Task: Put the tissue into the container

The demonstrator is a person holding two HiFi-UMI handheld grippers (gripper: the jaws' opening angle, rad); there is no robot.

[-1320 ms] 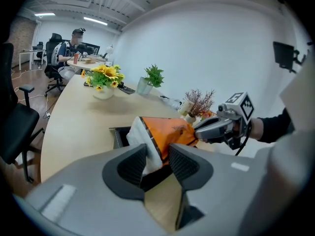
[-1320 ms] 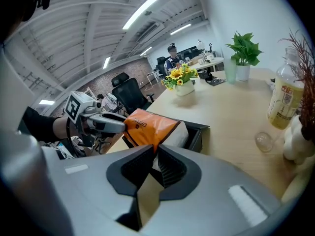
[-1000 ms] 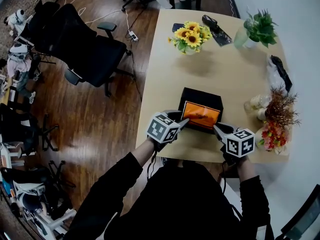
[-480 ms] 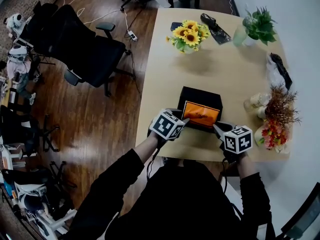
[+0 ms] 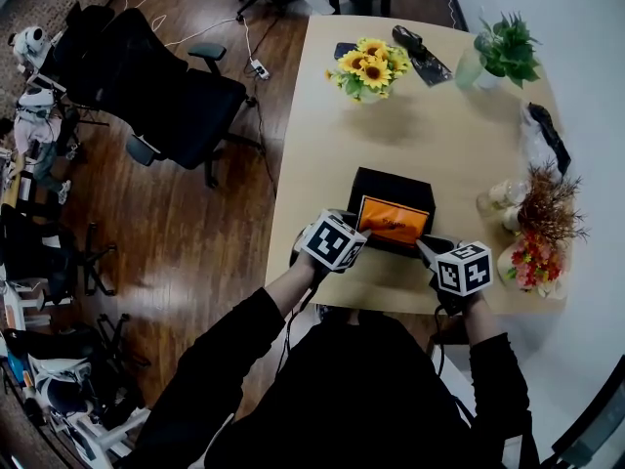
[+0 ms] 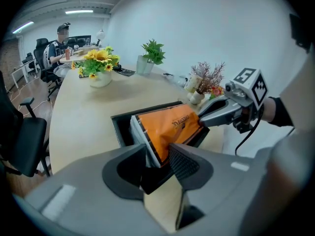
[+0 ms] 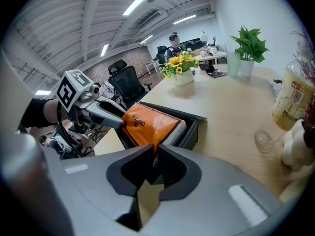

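Note:
An orange tissue pack sits tilted in the open black container at the table's near edge, its near side raised. My left gripper is shut on the pack's near-left corner, and the pack fills the gap of that gripper. My right gripper is shut on the near-right corner, with the orange edge pinched at that gripper. The container's wall shows behind the pack.
A sunflower vase, a potted plant and a flat black item stand at the far end. Dried flowers, a bottle and a small glass line the right edge. An office chair stands left of the table.
The left gripper has turned a little and edged right toward the pack. The right gripper has crept slightly toward the box. The pack stays tilted in the container.

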